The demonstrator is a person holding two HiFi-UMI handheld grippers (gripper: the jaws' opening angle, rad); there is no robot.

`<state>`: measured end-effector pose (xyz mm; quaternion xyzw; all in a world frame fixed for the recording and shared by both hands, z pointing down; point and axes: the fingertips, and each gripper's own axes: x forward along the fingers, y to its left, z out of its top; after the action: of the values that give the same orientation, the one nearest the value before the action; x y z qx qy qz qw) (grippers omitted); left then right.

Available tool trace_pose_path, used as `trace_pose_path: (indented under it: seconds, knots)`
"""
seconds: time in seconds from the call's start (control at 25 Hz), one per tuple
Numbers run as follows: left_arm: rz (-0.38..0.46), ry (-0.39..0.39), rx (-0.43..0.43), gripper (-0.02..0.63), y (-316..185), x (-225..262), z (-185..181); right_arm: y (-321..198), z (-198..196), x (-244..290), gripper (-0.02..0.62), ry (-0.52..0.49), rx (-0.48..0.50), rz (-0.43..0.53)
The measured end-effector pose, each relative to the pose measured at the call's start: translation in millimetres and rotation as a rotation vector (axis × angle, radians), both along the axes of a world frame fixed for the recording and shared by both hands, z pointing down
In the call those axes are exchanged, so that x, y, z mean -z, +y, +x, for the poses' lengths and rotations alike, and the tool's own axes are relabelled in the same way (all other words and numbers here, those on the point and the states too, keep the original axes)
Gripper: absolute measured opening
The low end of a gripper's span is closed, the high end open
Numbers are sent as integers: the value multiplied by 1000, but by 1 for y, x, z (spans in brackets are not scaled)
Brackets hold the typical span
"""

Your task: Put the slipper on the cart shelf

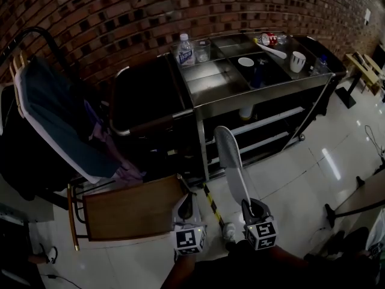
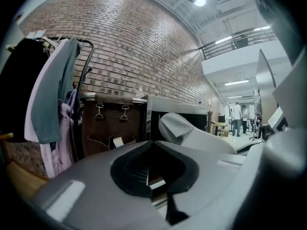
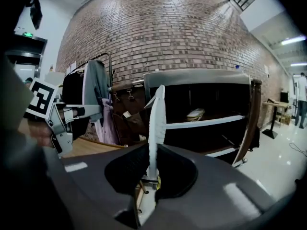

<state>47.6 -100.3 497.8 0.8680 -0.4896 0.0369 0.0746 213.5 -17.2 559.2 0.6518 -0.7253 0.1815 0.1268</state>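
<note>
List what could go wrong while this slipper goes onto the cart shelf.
1. The right tongs pinch only one end of the slipper, which sticks out long and on edge. It may swing or slip out.
2. The shelf already holds a pale thing, which the slipper could knock.
3. The slipper's far end could catch the cart's top edge on the way in.

Pale grey-white slipper, fine dotted texture on sole. Red-brown brick wall, dark bricks scattered. Silver steel top, black body on cart. Glossy white tiled floor; yellow-black striped tape. Warm brown wooden panel. Grey left claw and right claw, cubes patterned in black-and-white squares. Slate-blue garment, mauve-pink cloth. Clear bottle, blue label.
</note>
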Motion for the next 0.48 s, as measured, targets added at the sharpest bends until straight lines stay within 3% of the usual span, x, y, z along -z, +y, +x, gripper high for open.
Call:
trace_pose_path:
  seconds: [0.2,0.48]
  knots:
    - [10,-5,38,12,-22,-1,26,-38,28,-5,38,-9,44,-9]
    - [87,42,92,12,-34,19,25,-68,36,2,40,0,91,16]
